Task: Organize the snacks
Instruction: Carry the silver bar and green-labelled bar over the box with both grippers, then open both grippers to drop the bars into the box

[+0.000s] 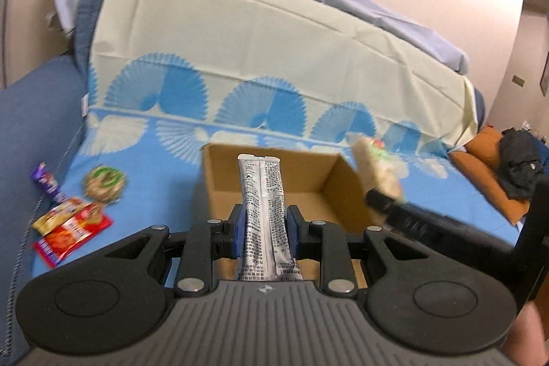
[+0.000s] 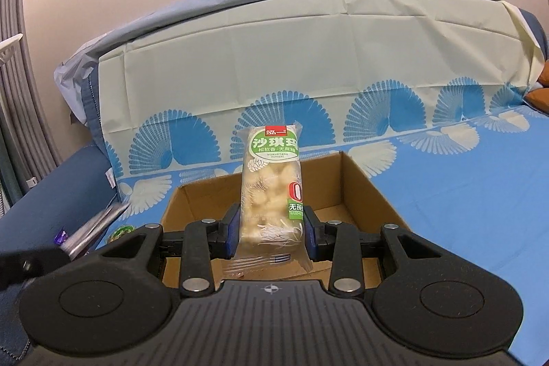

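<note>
My left gripper [image 1: 264, 225] is shut on a long silver snack packet [image 1: 262, 194] that stands upright in front of the open cardboard box [image 1: 346, 184]. My right gripper [image 2: 271, 228] is shut on a clear packet of pale sachima with a green label [image 2: 272, 180], held upright over the same cardboard box [image 2: 363, 191]. In the left wrist view the right gripper [image 1: 381, 198] shows blurred at the box's right wall with its sachima packet [image 1: 374, 163]. The right wrist view catches the silver packet [image 2: 96, 225] blurred at the left.
On the blue patterned sheet [image 1: 144, 194] left of the box lie a round green-and-beige snack [image 1: 104, 182], a red packet [image 1: 73, 234], a yellow packet [image 1: 56, 216] and a purple one [image 1: 46, 184]. An orange cushion [image 1: 480, 167] and dark bag [image 1: 520, 160] sit far right.
</note>
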Action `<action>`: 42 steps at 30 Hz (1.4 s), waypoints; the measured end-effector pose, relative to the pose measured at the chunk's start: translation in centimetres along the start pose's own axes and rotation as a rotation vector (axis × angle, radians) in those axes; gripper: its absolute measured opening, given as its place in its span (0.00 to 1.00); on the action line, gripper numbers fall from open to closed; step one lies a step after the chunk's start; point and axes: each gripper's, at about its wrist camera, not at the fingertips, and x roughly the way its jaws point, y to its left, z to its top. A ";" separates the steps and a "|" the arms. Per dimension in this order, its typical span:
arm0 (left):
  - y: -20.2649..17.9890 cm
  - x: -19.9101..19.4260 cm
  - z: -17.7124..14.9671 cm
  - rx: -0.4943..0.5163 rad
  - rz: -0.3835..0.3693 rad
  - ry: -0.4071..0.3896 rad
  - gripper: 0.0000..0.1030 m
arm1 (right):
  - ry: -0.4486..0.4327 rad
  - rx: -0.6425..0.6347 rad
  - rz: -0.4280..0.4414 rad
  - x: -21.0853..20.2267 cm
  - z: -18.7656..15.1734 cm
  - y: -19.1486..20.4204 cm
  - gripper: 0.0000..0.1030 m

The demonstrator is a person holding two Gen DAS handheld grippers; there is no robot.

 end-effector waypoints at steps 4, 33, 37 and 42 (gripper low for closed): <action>-1.5 0.9 0.8 0.002 -0.021 -0.011 0.27 | -0.016 0.004 -0.014 -0.2 0.1 -0.4 0.37; -2.8 2.1 1.7 -0.001 -0.020 -0.015 0.27 | -0.032 0.021 -0.006 -0.5 0.1 -1.5 0.37; -3.1 2.2 1.9 -0.006 -0.019 -0.012 0.27 | -0.031 0.024 0.006 -0.4 0.2 -1.7 0.37; -3.1 2.4 2.5 -0.033 -0.016 -0.014 0.38 | -0.041 0.035 0.014 -0.6 0.4 -1.9 0.43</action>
